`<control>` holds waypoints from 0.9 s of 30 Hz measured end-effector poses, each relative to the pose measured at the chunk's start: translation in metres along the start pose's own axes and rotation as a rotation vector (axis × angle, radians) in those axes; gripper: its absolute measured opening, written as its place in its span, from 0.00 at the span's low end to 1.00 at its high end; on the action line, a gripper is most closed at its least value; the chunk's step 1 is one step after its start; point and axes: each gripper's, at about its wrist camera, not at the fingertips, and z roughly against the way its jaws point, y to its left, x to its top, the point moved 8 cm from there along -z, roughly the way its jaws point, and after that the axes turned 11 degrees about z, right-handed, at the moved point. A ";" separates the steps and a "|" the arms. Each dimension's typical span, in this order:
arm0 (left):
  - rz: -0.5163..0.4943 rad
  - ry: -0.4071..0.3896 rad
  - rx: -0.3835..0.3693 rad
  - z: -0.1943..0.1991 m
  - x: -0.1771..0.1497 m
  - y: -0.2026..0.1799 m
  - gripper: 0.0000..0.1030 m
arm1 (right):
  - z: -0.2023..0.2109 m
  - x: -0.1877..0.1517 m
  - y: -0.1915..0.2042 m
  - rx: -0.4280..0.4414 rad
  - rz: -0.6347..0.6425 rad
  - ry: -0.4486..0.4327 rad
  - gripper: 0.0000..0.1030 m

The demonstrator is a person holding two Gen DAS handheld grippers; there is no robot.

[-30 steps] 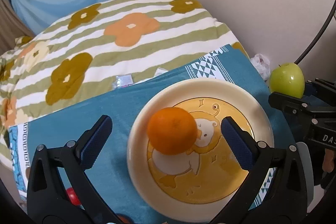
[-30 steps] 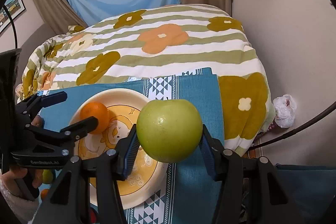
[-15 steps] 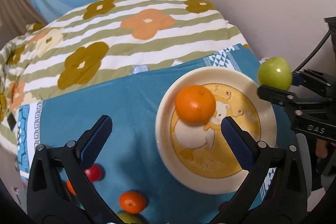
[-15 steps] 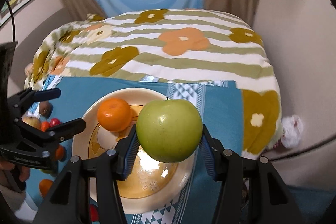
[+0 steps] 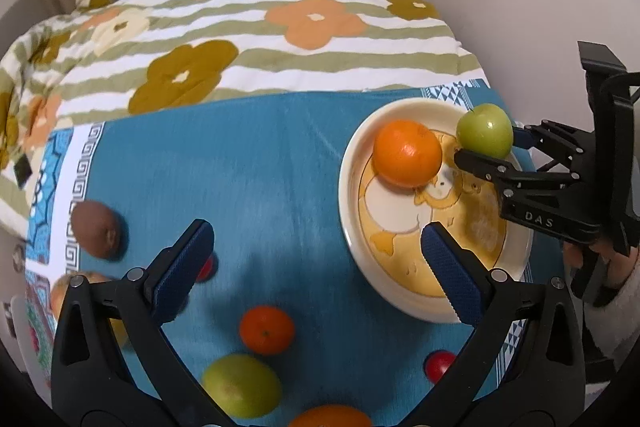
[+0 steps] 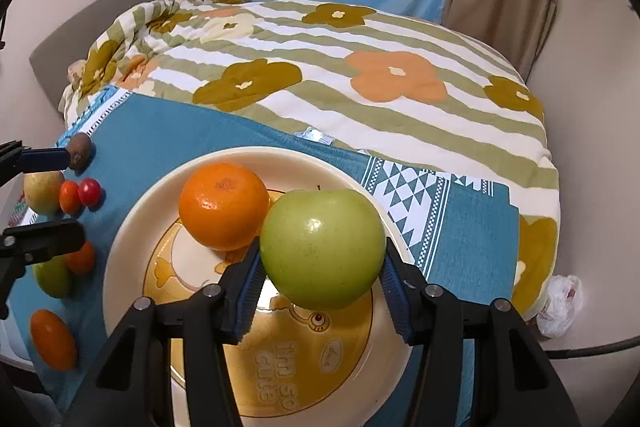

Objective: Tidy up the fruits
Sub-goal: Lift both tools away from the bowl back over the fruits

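Note:
A cream plate with a yellow duck print [image 5: 352,211] [image 6: 132,227] lies on a teal cloth and holds an orange [image 5: 407,153] [image 6: 223,205]. My right gripper [image 6: 322,287] [image 5: 490,147] is shut on a green apple [image 6: 322,247] [image 5: 485,131] and holds it above the plate's far right side, beside the orange. My left gripper [image 5: 316,271] is open and empty, above the cloth left of the plate. Loose fruit lies around it: a small orange [image 5: 267,329], a green fruit [image 5: 241,390], a kiwi [image 5: 95,235] and a red tomato [image 5: 439,365].
The teal cloth [image 5: 240,167] covers the near part of a bed with a striped, flowered quilt [image 5: 280,39]. A wall stands close on the right [image 5: 520,7]. More fruit lies at the cloth's left edge: a yellow apple [image 6: 42,191], small tomatoes [image 6: 89,191]. A white bag [image 6: 560,301] lies on the floor.
My left gripper has drawn back and left, away from the orange on the plate, bringing the loose fruit into view. My right gripper has carried the green apple in over the plate.

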 end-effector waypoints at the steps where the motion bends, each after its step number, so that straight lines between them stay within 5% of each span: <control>1: 0.004 0.001 0.002 0.001 -0.002 0.001 1.00 | -0.002 -0.001 0.000 0.000 0.004 0.005 0.49; 4: 0.012 0.001 0.007 0.004 -0.005 0.003 1.00 | -0.001 -0.001 0.003 -0.003 0.015 -0.011 0.57; 7: 0.019 -0.004 0.012 0.009 -0.007 0.005 1.00 | 0.006 0.003 0.002 -0.001 0.012 -0.045 0.95; 27: 0.089 -0.139 0.034 0.091 -0.002 0.038 1.00 | 0.085 0.014 0.021 0.007 -0.061 -0.087 0.97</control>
